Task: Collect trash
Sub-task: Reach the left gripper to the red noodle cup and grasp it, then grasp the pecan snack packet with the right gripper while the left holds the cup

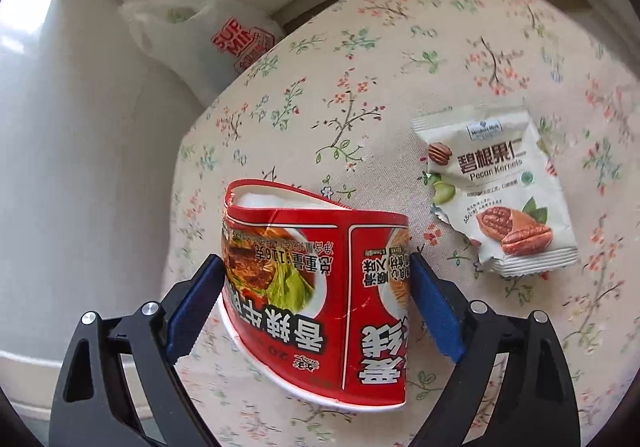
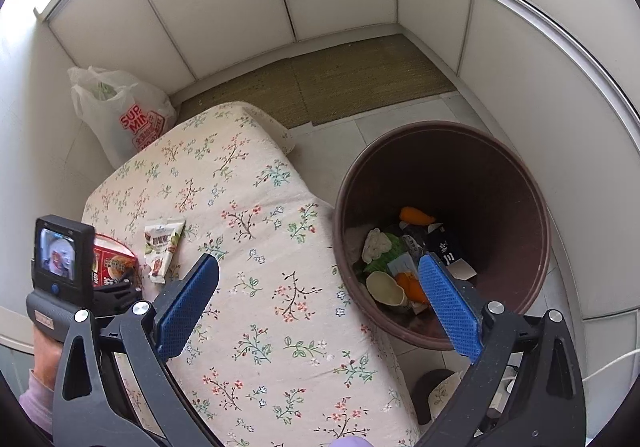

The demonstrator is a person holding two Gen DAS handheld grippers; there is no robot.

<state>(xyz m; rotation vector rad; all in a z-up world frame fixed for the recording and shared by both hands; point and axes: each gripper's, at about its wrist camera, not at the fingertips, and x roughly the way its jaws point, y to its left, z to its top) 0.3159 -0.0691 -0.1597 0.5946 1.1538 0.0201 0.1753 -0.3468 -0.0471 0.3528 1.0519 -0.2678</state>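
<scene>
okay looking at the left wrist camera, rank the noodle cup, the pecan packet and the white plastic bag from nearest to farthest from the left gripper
1. Noodle cup: between the left gripper's open fingers.
2. Pecan packet: on the cloth, to the right.
3. White plastic bag: beyond the table's far left edge, by the wall.

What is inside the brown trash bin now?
The brown trash bin holds orange peel, crumpled white paper, an eggshell and wrappers. Anything under this pile is covered.

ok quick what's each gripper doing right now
left gripper: open wide around the red noodle cup, grip not certain
right gripper: open, holding nothing
</scene>
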